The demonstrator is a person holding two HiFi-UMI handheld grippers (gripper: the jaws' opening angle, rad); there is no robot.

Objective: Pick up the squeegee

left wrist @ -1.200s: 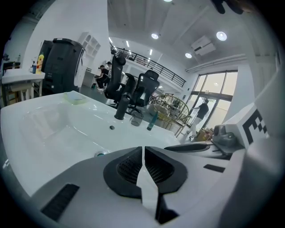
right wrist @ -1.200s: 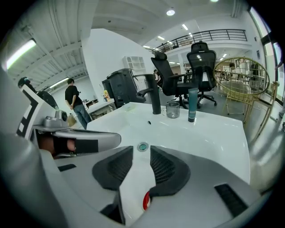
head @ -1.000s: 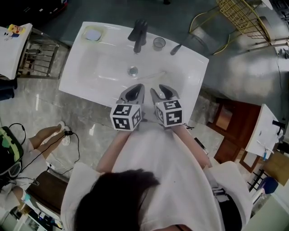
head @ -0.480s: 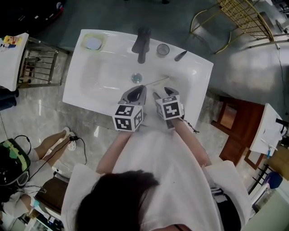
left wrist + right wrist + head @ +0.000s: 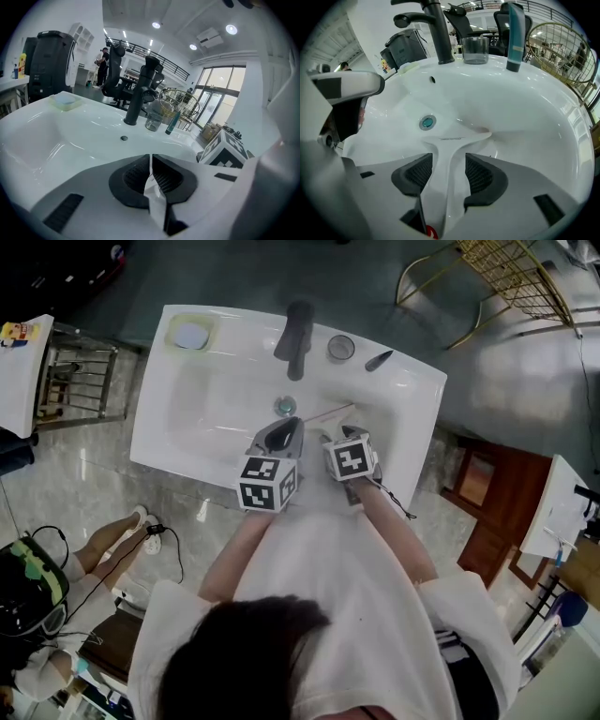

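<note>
As right tool lowered, jaws just opened, squeegee between

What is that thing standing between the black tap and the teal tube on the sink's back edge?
A clear glass tumbler stands between the black tap and the teal tube; the right gripper view shows it best.

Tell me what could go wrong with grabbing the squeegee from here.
1. The right gripper has just been opening its jaws, which straddle the squeegee handle without pressing it. The smooth white handle, lying in the glossy sink, could slide or twist as they close.
2. The left gripper, shut on a white paper scrap, sits close beside the right one, so the two could knock together on the lift.
</note>
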